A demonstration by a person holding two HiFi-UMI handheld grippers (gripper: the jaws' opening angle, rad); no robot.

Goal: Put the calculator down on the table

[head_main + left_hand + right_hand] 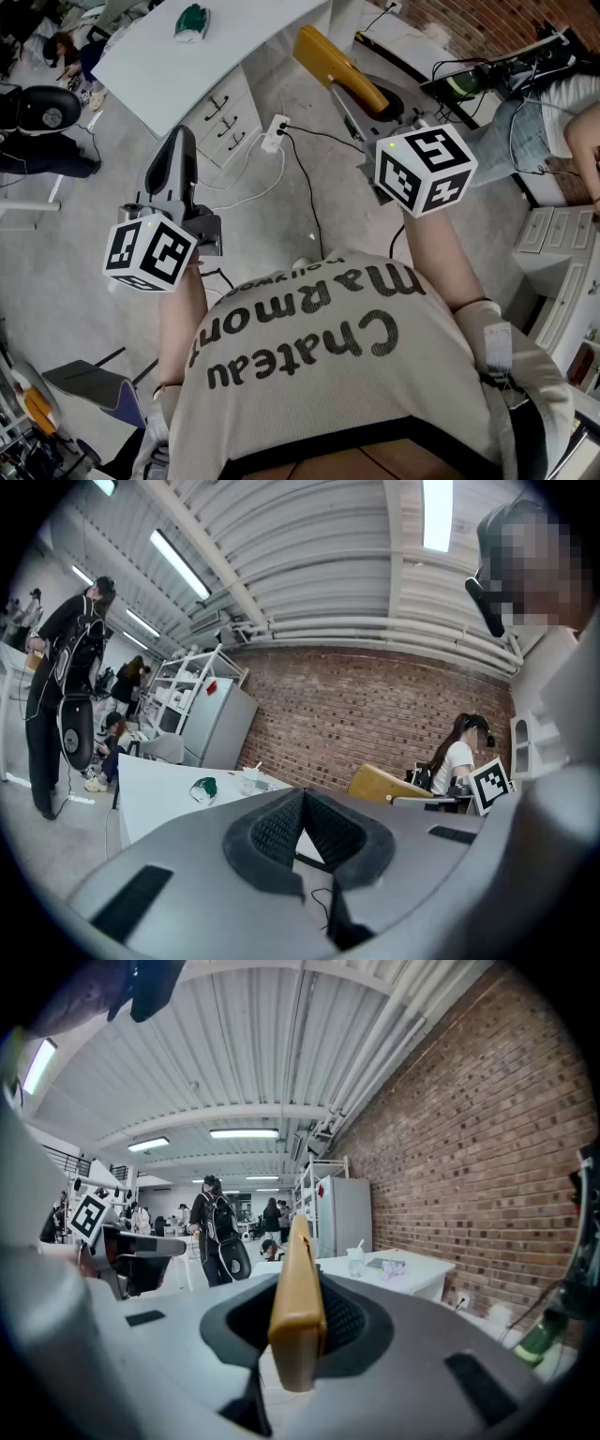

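The calculator (336, 67) is a flat mustard-yellow slab, and my right gripper (370, 101) is shut on its near end. In the right gripper view the calculator (298, 1302) stands edge-on between the dark pads, sticking out past the jaws. It hangs in the air above the floor, short of the white table (178, 70) at the far left. My left gripper (176, 169) is held level over the floor. Its dark pads (281, 832) meet at the tip with nothing between them.
A green object (192, 23) lies on the white table, which has drawers (225, 117) under it. A power strip and cables (277, 131) lie on the floor. A seated person (457, 758) is at the right, by a brick wall; other people stand further off (216, 1232).
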